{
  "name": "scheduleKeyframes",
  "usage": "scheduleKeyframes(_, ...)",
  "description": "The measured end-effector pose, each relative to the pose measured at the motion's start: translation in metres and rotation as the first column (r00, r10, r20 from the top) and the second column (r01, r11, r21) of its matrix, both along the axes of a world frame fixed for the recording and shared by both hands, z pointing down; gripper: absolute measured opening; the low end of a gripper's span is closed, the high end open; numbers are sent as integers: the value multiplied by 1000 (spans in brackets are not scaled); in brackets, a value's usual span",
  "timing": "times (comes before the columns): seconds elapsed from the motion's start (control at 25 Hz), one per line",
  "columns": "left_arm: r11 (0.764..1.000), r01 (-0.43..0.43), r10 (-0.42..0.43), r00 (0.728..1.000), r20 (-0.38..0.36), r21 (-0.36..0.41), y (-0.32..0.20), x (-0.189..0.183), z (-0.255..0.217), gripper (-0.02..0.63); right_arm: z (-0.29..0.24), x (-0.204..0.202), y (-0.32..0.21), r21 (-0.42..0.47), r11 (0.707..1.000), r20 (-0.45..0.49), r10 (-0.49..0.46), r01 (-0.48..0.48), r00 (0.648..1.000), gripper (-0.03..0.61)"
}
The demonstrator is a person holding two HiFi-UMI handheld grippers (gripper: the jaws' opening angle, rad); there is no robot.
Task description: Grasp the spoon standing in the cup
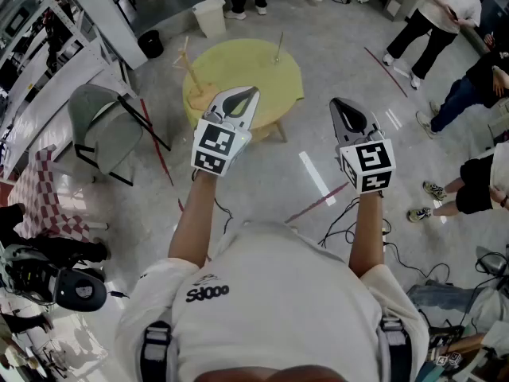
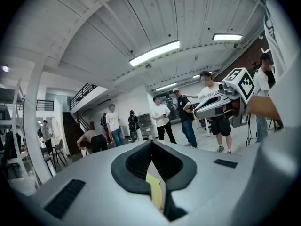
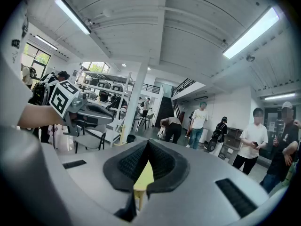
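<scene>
A round table with a yellow cloth (image 1: 246,70) stands ahead of me on the floor. A thin upright stick (image 1: 279,48) rises near its far edge, and a wooden upright piece (image 1: 189,68) stands at its left edge. No cup can be made out at this distance. My left gripper (image 1: 248,95) is held in the air over the table's near edge, shut and empty. My right gripper (image 1: 342,106) hangs to the right of the table, also shut and empty. Both gripper views look level across the hall: left gripper (image 2: 151,147), right gripper (image 3: 147,147).
A grey folding chair (image 1: 103,126) stands left of the table. A white bin (image 1: 210,16) and a black bin (image 1: 150,44) are beyond it. Several people (image 1: 445,22) stand at the right. Cables (image 1: 350,213) lie on the floor by my feet.
</scene>
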State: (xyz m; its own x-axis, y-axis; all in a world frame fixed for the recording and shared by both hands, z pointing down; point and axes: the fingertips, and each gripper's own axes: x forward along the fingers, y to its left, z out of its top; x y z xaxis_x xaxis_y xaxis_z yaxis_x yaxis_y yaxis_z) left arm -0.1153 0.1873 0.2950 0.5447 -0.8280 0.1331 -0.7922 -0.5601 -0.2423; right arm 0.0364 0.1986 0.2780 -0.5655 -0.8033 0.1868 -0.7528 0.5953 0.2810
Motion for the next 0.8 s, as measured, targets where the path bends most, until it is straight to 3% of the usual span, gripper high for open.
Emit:
scheduleKeyframes(0.4, 1000, 21, -21, 1000, 6, -3, -15, 24, 7, 28, 3, 22, -17, 15, 1000, 84, -18, 16, 996, 23)
scheduleKeyframes(0.52, 999, 34, -34, 999, 5, -7, -19, 36, 9, 28, 6, 29, -21, -24, 998, 141, -49, 53, 989, 23)
scheduleKeyframes(0.72, 998, 67, -67, 998, 2, -17, -22, 63, 12, 28, 14, 56, -28, -49, 996, 127, -71, 78, 989, 23)
scheduleKeyframes(0.8, 996, 84, -84, 996, 4, -26, -24, 69, 15, 28, 18, 63, -30, -100, 990, 162, -84, 101, 983, 23)
